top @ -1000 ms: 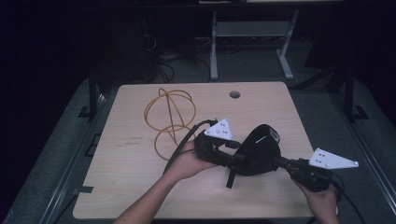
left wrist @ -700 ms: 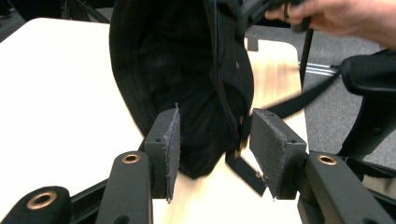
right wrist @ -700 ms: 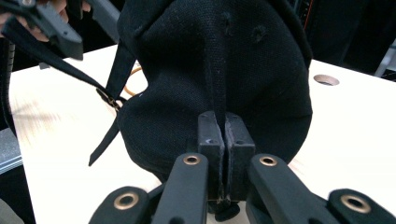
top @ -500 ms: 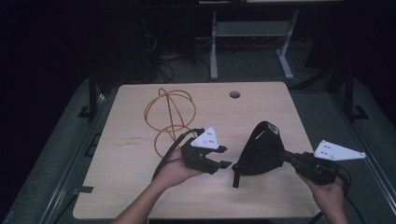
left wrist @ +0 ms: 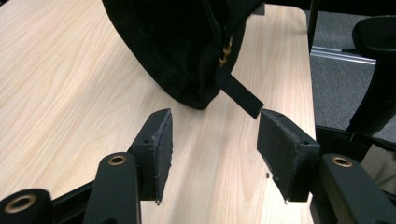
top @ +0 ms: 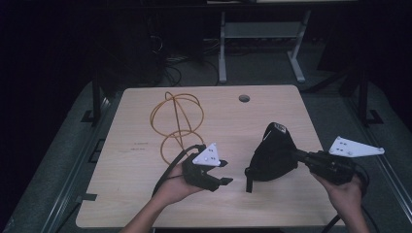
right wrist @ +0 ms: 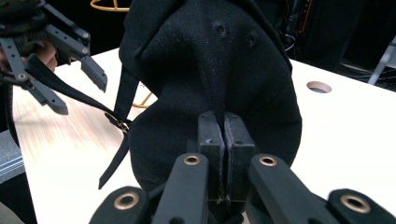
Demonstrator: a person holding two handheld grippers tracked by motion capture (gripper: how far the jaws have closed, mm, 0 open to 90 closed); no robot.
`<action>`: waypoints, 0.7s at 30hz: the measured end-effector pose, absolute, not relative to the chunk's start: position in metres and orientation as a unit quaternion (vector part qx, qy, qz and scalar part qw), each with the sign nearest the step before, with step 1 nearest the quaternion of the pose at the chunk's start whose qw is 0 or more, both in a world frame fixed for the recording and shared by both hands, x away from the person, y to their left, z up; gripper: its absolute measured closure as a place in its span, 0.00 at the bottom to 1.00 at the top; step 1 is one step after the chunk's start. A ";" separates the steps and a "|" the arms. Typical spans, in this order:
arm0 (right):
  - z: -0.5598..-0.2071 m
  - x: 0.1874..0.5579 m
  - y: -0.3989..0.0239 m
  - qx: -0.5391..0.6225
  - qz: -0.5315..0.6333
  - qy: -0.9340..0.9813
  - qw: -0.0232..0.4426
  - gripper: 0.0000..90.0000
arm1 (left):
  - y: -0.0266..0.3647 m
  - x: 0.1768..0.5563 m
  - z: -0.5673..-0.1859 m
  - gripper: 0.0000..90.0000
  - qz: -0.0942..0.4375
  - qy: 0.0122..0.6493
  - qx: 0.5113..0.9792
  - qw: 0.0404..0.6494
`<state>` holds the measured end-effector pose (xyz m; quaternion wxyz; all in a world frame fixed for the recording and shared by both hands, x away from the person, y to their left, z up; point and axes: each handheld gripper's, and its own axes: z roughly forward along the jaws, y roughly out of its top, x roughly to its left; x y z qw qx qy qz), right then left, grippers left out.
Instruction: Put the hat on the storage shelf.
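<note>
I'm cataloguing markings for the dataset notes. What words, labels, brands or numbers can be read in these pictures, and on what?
No text can be read.
Tabletop: a small dark printed mark, too small and blurred to read.
Black bag: a pale patch at its top, illegible.

We take this for a dim lab or workshop: light wooden worktable with a cable hole [top: 145, 199], tangled floor cables [top: 180, 60] upper centre.

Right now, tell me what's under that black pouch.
The black pouch rests on the bare wooden table, pinched by the right claw. Its strap dangles before the open left claw. Whatever lies beneath its base is covered.
</note>
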<state>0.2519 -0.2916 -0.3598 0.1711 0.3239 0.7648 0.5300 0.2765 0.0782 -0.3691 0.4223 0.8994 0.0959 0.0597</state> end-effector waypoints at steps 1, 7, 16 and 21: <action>-0.359 0.253 -0.291 0.325 0.529 0.765 0.170 0.97 | 0.078 0.276 -0.370 0.49 0.060 0.097 0.899 0.422; -0.352 0.257 -0.290 0.324 0.527 0.768 0.167 0.98 | 0.081 0.272 -0.378 0.46 0.057 0.098 0.901 0.418; -0.343 0.262 -0.290 0.322 0.528 0.768 0.164 0.98 | 0.087 0.268 -0.397 0.45 0.049 0.106 0.902 0.415; -0.338 0.265 -0.288 0.328 0.525 0.769 0.160 0.98 | 0.087 0.267 -0.403 0.42 0.050 0.104 0.906 0.408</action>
